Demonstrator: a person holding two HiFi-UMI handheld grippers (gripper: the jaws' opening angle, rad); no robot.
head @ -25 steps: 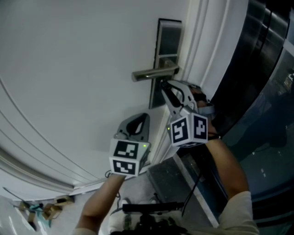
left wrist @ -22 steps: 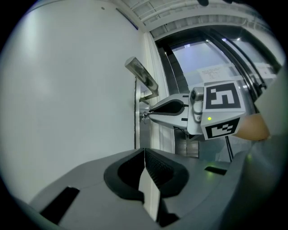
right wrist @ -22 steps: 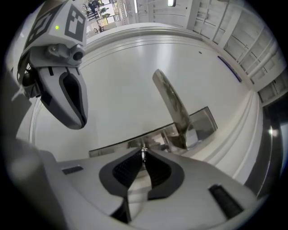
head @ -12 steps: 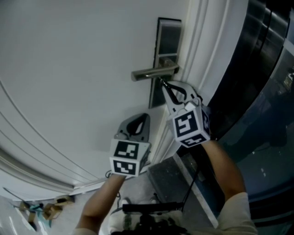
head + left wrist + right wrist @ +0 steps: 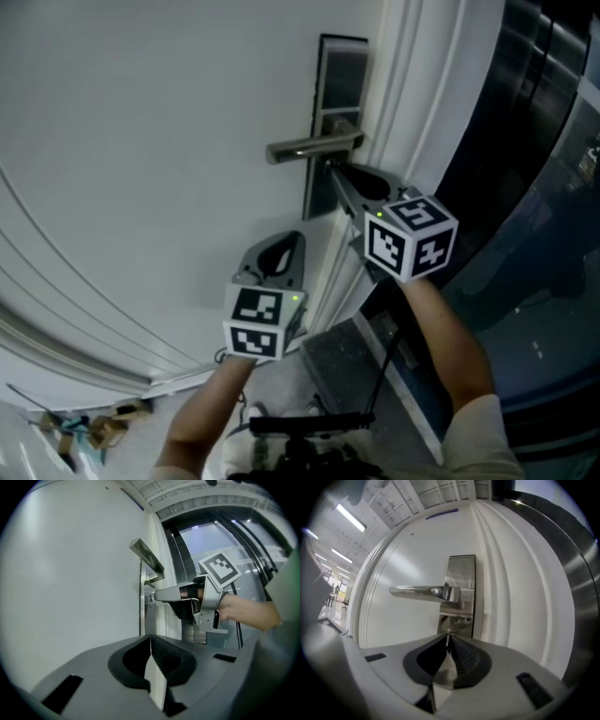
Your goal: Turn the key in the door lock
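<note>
A steel lever handle [image 5: 309, 147] juts left from the lock plate [image 5: 342, 75] on the white door [image 5: 141, 141]. Just under it, my right gripper [image 5: 330, 172] points level at the plate, its tips closed on the small key [image 5: 150, 600] in the lock. Its jaws have just been opening a little, with the key still between the tips. In the right gripper view the jaws meet right below the handle [image 5: 422, 592] and plate [image 5: 461, 573]. My left gripper [image 5: 279, 246] hangs lower and left, shut on nothing, away from the lock.
White door-frame mouldings [image 5: 403, 112] run along the plate's right side. Dark glass and metal panels [image 5: 544, 187] lie beyond them. A black cable trails from the right hand's gripper. Small clutter [image 5: 84, 427] lies on the floor at the bottom left.
My right gripper has rolled about its own axis at the lock, so its marker cube shows other faces. The left gripper has stayed where it was.
</note>
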